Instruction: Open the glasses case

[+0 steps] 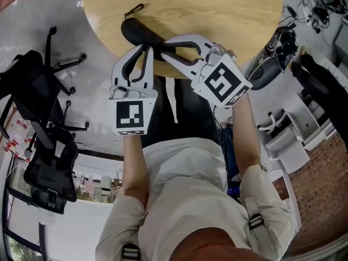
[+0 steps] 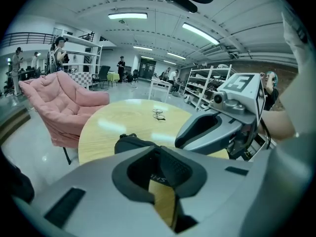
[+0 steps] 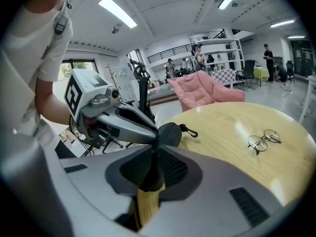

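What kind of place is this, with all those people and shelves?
Probably a big open workshop or lab office. It has stocked shelves along one side, strip lights on a high ceiling, and a wheeled office chair near the round table.

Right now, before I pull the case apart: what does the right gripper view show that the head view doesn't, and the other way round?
Only the right gripper view: thin wire-rimmed glasses lying on the table beyond the case, and the ceiling strip lights.
Only the head view: the right gripper seen from outside with its marker cube, the person's pale shirt, and a black office chair on the floor at the left.
Both: the round light wooden table, the black soft glasses case at its near edge, and the left gripper with its tips on the case.
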Demonstrator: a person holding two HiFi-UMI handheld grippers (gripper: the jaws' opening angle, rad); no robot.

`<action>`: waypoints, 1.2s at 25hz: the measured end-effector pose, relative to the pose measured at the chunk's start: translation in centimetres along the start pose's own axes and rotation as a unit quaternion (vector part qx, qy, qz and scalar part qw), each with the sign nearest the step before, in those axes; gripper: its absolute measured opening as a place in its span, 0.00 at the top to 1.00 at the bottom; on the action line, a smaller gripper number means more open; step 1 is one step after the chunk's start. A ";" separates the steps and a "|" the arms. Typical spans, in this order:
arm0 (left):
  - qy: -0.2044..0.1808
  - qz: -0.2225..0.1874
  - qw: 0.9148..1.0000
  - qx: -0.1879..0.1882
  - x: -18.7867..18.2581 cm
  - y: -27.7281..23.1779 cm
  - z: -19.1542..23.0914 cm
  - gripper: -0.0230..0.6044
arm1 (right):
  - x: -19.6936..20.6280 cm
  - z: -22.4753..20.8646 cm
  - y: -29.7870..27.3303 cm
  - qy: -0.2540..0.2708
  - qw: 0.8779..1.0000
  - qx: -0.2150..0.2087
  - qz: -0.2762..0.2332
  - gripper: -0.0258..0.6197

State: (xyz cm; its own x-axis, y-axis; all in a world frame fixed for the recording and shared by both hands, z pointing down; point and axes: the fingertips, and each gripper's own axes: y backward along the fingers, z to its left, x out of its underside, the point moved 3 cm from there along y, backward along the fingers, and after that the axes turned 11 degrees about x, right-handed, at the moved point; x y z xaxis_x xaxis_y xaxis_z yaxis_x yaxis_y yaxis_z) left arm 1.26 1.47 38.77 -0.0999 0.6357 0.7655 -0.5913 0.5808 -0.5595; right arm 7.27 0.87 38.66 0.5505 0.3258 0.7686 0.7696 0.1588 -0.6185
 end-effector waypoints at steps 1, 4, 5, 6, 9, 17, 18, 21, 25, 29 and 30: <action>0.001 -0.001 1.000 0.000 0.0 0.0 0.0 0.89 | 0.0 0.0 0.1 0.004 1.000 -0.003 0.008 0.86; 0.002 -0.003 1.000 -0.001 -0.1 -0.2 0.1 0.89 | -0.1 -0.1 0.3 -0.002 1.000 -0.004 0.005 0.90; 0.000 -0.003 1.000 0.000 -0.2 -0.3 0.1 0.89 | 0.0 0.0 0.4 -0.007 1.000 -0.003 0.001 0.91; -0.002 -0.002 1.000 0.002 -0.2 -0.3 0.1 0.89 | 0.0 0.1 0.5 -0.011 1.000 -0.002 0.001 0.91; -0.011 0.002 1.000 0.012 -0.4 -0.7 -0.1 0.89 | 0.2 0.4 0.8 -0.017 1.000 -0.002 0.008 0.92; -0.032 0.016 0.999 0.017 -0.1 -1.1 0.6 0.88 | 0.5 2.3 1.1 -0.048 0.999 -0.012 0.005 0.93; -0.033 0.014 0.999 0.015 -0.2 -0.9 0.8 0.88 | 0.5 2.5 1.0 -0.057 0.998 -0.015 0.001 0.93; -0.034 0.007 0.999 0.008 -0.3 0.2 1.3 0.88 | 0.2 3.0 0.5 -0.090 0.996 -0.024 -0.016 0.93; -0.028 0.002 1.000 0.003 0.4 2.5 1.8 0.87 | -0.8 3.4 -0.8 -0.124 0.991 -0.035 -0.045 0.93; -0.021 0.003 1.000 0.001 1.4 4.5 1.7 0.80 | -2.1 3.2 -2.3 -0.154 0.985 -0.033 -0.078 0.93; -0.020 0.006 1.000 0.002 1.7 4.9 1.7 0.78 | -2.5 3.2 -2.7 -0.160 0.983 -0.031 -0.083 0.93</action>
State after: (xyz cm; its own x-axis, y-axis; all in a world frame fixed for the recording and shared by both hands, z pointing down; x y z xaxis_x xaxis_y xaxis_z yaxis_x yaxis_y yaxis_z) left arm -3.18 4.54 37.81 -0.1395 0.6220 0.7705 -0.5922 0.5712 -0.5683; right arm 2.80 2.58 37.90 0.2925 0.5787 0.7613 0.8644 0.1805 -0.4692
